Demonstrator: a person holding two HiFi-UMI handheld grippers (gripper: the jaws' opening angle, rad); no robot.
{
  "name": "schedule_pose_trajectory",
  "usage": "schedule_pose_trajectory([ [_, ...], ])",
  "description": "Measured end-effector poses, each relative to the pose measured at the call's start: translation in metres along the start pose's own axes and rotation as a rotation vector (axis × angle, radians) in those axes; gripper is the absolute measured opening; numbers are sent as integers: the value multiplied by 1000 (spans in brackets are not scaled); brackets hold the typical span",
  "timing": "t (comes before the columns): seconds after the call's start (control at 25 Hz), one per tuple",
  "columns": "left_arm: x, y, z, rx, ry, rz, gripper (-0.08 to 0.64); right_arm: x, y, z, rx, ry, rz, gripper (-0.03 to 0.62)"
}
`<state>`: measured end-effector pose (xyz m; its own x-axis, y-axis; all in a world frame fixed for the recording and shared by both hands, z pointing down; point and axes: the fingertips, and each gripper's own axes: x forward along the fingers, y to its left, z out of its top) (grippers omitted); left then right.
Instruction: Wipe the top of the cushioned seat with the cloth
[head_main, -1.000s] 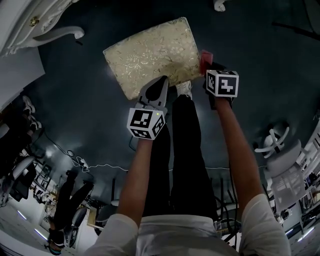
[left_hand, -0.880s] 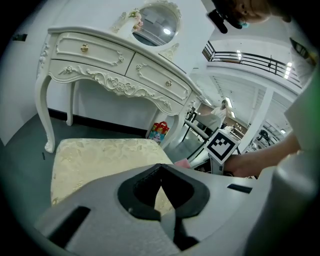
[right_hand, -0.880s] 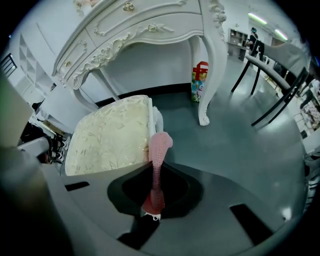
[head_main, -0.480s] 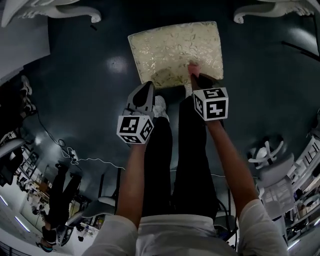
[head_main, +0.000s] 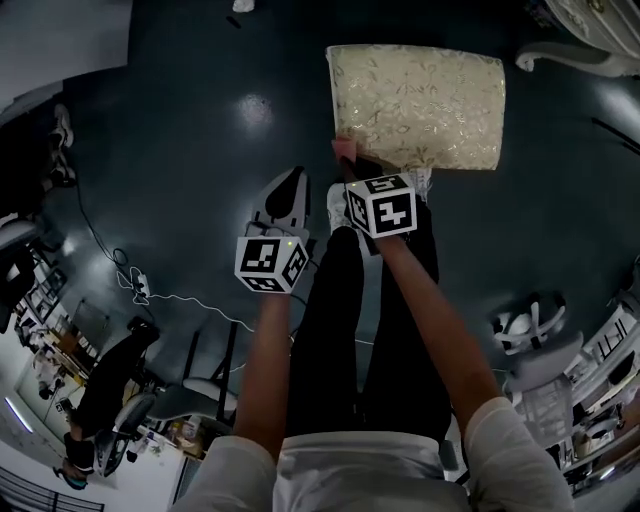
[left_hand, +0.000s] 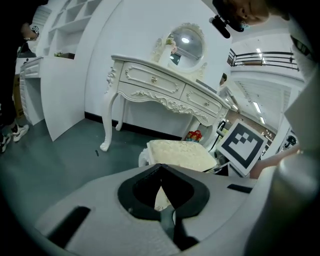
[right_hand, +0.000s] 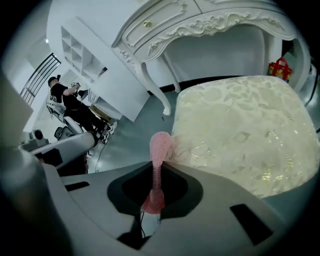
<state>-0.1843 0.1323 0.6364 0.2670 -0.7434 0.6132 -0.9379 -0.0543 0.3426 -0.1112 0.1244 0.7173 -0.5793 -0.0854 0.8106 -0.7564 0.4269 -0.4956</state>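
2 grippers are on my feed, each with 1 black-and-white marker cube. My left gripper (head_main: 289, 178) sits at centre frame in the head view, over bare floor and well apart from the seat. Its jaws are pressed together with nothing between them in the left gripper view (left_hand: 164, 202). My right gripper (head_main: 352, 166) is pinching 1 cloth (right_hand: 159, 150), a pink strip with a knitted, nubbly texture that stands up from the jaws (right_hand: 156, 192).

In the head view the cloth (head_main: 343, 150) lies against the lower left corner of the 1 seat (head_main: 420, 105), which fills the upper right of the frame. That seat is a rounded rectangle, padded, covered in pale gold fabric with a shiny leaf pattern (right_hand: 240, 135).

Behind it in the left gripper view stands 1 white dressing table (left_hand: 160, 87) with carved trim, curved legs and 1 oval mirror (left_hand: 185, 44). In the right gripper view, 1 small red bag (right_hand: 280, 67) sits under the table at upper right, and 1 white shelf unit (right_hand: 95, 65) stands at upper left. The floor (head_main: 200, 120) is dark, smooth and glossy, throwing back lamp glare.
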Motion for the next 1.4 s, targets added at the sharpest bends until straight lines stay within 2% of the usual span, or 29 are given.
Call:
schedule_pose_trajectory([
  [0.24,-5,7,-2,-29,-11,2,14,25,2,-15,-20,67,-21,32],
  [0.52,23,-36,5,-12,-2,-71,14,-7,-26,-17,-46,42,-38,32],
  [0.8,58,-104,7,54,36,-144,14,-61,-103,-28,4,-12,-65,32],
  [1.04,93,-161,8,116,74,-234,14,-110,-179,-36,106,-70,-140,32],
  [1.4,134,-242,-2,173,124,-347,14,-162,-271,-50,231,-137,-254,32],
])
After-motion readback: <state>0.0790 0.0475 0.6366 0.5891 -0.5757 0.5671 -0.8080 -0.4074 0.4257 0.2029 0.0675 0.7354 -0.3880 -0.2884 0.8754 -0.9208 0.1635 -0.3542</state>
